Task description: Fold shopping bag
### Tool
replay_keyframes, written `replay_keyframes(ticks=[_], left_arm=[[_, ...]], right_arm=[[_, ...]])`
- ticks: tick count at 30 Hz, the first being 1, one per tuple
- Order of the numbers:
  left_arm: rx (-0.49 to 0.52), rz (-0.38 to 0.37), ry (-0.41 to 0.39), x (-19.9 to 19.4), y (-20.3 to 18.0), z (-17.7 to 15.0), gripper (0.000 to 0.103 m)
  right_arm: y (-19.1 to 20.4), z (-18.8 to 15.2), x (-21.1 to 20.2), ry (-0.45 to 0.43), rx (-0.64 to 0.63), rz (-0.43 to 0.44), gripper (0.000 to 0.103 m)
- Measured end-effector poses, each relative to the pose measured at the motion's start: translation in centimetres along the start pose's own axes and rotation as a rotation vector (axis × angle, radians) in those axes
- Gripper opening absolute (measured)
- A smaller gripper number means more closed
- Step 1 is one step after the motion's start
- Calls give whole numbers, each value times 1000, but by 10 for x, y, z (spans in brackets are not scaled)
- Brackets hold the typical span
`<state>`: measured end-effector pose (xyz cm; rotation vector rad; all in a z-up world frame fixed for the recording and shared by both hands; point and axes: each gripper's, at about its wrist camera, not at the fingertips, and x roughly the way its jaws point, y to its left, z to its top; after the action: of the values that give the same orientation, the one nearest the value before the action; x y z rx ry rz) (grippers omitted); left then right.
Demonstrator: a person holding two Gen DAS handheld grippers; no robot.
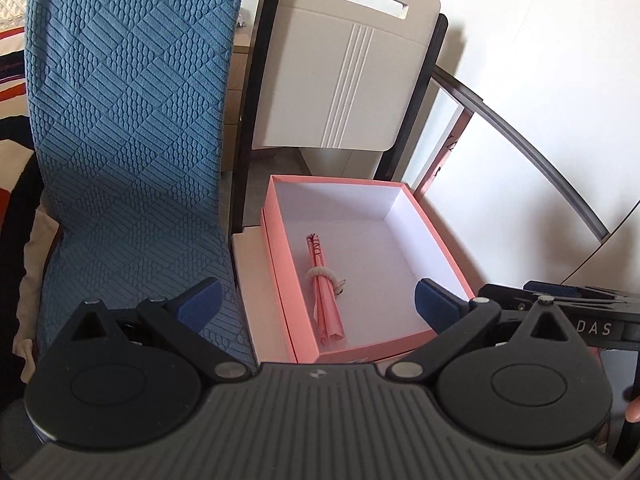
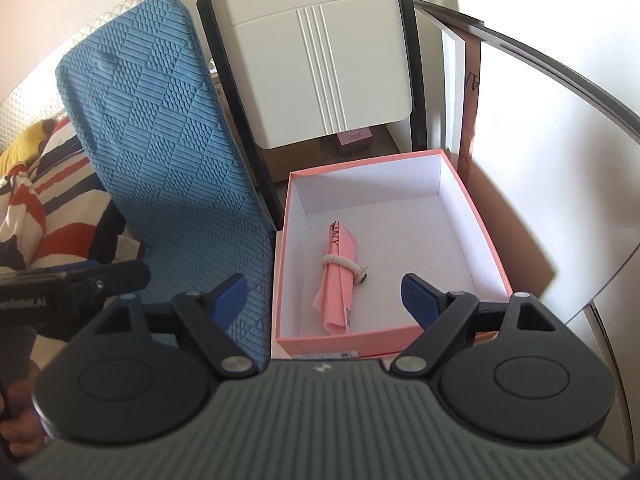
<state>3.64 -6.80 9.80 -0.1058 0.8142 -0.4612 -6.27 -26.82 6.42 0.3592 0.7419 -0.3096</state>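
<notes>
Nearest the lens in the left wrist view sat the left gripper (image 1: 318, 300), its two blue-padded fingers (image 1: 202, 300) spread wide with nothing between them, hanging above the scene and pointing down at a slant. Beyond it, toward twelve o'clock, lay an open pink box (image 1: 280, 264) with a white inside. The folded shopping bag (image 1: 326, 292), a slim pink bundle rolled lengthwise and bound near its middle by a pale band (image 1: 318, 274), rested on the box floor, closer to the box's nine o'clock wall than to its three o'clock wall. It touched neither gripper.

At three o'clock in that view the dark body of the other tool (image 1: 560, 300) poked in from the edge.

From the right wrist view the right gripper (image 2: 322, 296) likewise had its blue fingers (image 2: 416, 296) set far apart and empty, well clear of the bundle (image 2: 338, 280), which lay inside the box (image 2: 496, 264) with printed letters at its far end and a small tag beside the band (image 2: 340, 262).

At nine to eleven o'clock of the box stood a blue textured cushion (image 2: 168, 152), just beside the box's wall. Behind the box at twelve o'clock rose a white chair back (image 2: 320, 60) with a slot handle and dark frame. Striped fabric (image 2: 36, 200) showed at nine o'clock, and a person's hand (image 2: 16, 412) gripped the left tool at the lower edge.
</notes>
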Motion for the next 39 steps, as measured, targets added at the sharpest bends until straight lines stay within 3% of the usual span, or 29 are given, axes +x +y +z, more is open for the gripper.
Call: replay_keyframes(ticks=[20,39], left_arm=[[1,-7,3,-14,-6,-21,103],[13,-22,-5,-15,-10,-21,103]], right_arm=[[1,-28,-14,7,19,-45,85],[6,-31,-16,18,6,-60,85]])
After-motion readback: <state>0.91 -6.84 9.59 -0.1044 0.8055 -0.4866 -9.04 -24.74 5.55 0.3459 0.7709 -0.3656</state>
